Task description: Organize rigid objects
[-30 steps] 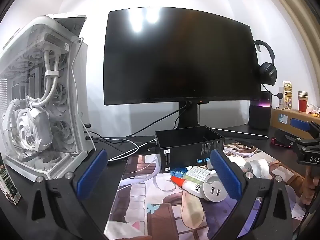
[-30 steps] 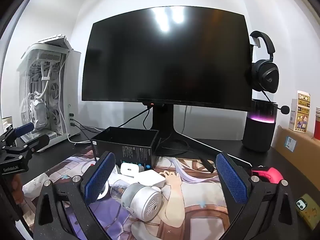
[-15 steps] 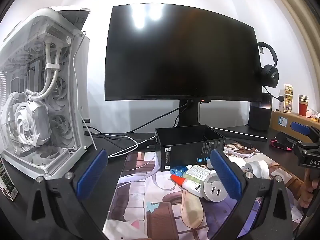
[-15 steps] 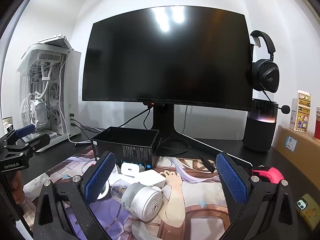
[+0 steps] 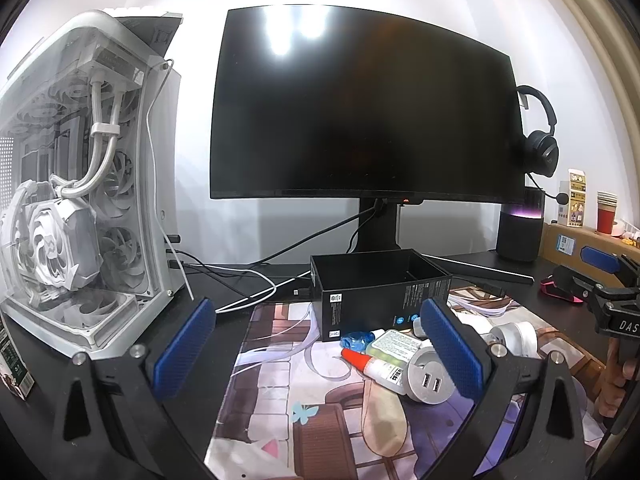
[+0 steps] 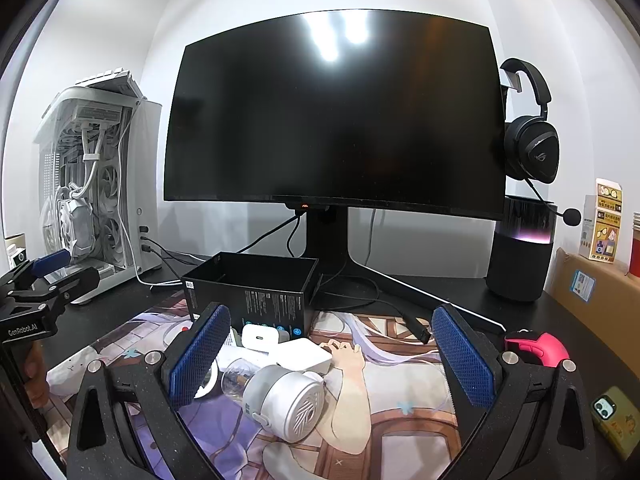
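An open black box [image 5: 372, 280] [image 6: 256, 280] stands on the printed desk mat [image 5: 304, 412] before the monitor. In front of it lie a red-capped glue bottle [image 5: 376, 366], a green-labelled case [image 5: 394, 344], a blue item [image 5: 358, 338], a round USB hub [image 5: 430, 380], a white charger [image 6: 258, 335], a white flat box [image 6: 304, 354] and a grey round device [image 6: 288, 400]. My left gripper [image 5: 320, 346] is open and empty above the mat, left of the pile. My right gripper [image 6: 330, 354] is open and empty above the grey device.
A white PC case [image 5: 80, 200] stands at left with cables [image 5: 240, 280] trailing to the monitor stand [image 6: 328, 248]. A black speaker [image 6: 520, 256], headset [image 6: 528, 144], cardboard box [image 6: 592, 292], pink mouse [image 6: 536, 346] and phone [image 6: 612, 416] are at right.
The left gripper has drifted slightly left and tilted, so the PC case looms larger. The right gripper has barely moved. Nothing was grasped.
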{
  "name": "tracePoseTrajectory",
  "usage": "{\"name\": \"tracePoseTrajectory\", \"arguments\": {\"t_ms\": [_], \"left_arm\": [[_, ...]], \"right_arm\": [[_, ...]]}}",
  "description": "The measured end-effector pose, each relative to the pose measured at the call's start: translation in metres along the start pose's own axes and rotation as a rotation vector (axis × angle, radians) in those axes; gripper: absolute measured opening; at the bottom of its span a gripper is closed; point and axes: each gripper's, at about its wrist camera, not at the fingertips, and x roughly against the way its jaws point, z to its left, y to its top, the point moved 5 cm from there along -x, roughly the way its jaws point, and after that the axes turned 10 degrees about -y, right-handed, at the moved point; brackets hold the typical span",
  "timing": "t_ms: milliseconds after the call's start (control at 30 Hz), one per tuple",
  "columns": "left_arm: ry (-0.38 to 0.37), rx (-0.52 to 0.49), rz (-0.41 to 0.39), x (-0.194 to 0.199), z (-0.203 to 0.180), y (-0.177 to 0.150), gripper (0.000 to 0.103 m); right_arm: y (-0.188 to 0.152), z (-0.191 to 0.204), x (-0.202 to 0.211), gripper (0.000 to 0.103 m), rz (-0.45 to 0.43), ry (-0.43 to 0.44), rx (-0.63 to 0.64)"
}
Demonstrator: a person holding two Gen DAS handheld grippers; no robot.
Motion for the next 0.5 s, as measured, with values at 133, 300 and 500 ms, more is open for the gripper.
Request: {"name": "tracePoseTrajectory", "arguments": {"t_ms": [133,300,500], "left_arm": [[0.000,0.001,0.000,0.0000,-0.0001,-0.0002,0.103],[0.001,0.003,-0.001,-0.0005,0.0004,-0.0009,0.103],[0.000,0.003,0.001,-0.0006,0.0009,-0.0004,0.103]], "right_arm": [[-0.0001,0.0000,-0.0003,0.103,0.002,0.000,0.000],[-0.0006,0.0001,-0.0006,0.103,0.002,0.000,-0.001],[-0.0007,0.0002,-0.0006,0.103,0.004,0.000,-0.001]]}}
